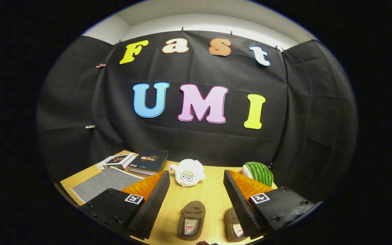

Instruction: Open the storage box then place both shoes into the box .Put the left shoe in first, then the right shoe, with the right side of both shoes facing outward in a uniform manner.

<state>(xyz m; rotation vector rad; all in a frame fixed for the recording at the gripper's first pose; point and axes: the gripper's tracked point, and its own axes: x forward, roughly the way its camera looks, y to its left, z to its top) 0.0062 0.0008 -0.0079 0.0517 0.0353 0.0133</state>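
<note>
Two brown fuzzy slippers lie on the wooden table [213,194], toes pointing away from me. One slipper [192,220] rests between my fingers, near the middle. The other slipper [234,228] lies beside it and is partly hidden behind my right finger [238,204]. My gripper [196,178] is open, held above the table, with nothing between the fingers. A grey rectangular fabric panel [105,183], possibly the storage box's lid, lies flat beyond my left finger [153,202].
A white plush toy [188,173] with a cartoon face sits just ahead of the fingers. A watermelon-patterned ball [260,173] sits beyond the right finger. A dark book [149,160] and a white book [116,160] lie at the back, past the grey panel.
</note>
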